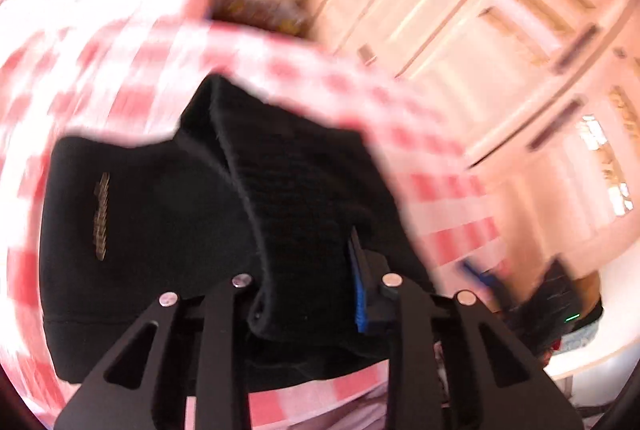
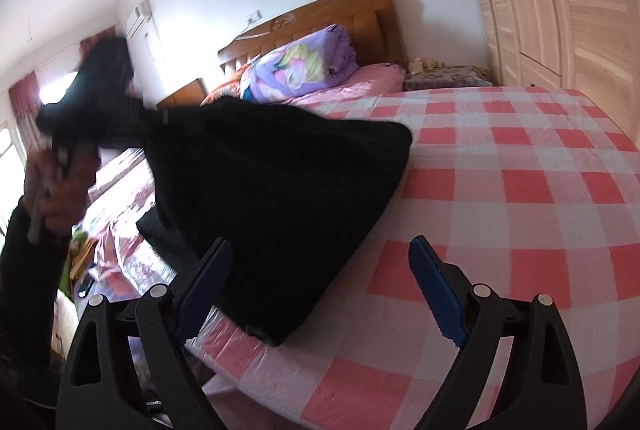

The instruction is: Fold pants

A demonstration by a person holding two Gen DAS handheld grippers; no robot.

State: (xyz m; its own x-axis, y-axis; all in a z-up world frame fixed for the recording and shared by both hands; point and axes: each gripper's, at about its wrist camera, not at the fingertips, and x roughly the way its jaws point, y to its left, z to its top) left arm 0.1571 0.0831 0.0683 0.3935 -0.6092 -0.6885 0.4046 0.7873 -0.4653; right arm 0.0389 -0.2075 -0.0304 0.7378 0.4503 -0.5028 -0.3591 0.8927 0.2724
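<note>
Black pants (image 2: 272,190) lie on the pink-and-white checked bed sheet (image 2: 500,190), one end lifted off the bed at the left. In the left wrist view the pants (image 1: 152,230) show a small gold feather mark (image 1: 100,218) and a ribbed band. My left gripper (image 1: 308,294) is shut on a fold of that band; only its right blue pad (image 1: 360,290) shows, as the cloth hides the other. My right gripper (image 2: 320,250) stands open just above the pants' near edge, with nothing pinched between its blue pads (image 2: 436,290). A person's hand (image 2: 56,190) holds the left gripper, blurred.
A purple quilt (image 2: 304,66) is bundled against the wooden headboard (image 2: 320,14). A pale wardrobe (image 2: 560,10) runs along the right side of the bed. A low bedside stand (image 2: 448,74) sits between them. Cluttered items lie on the floor at the left (image 2: 84,254).
</note>
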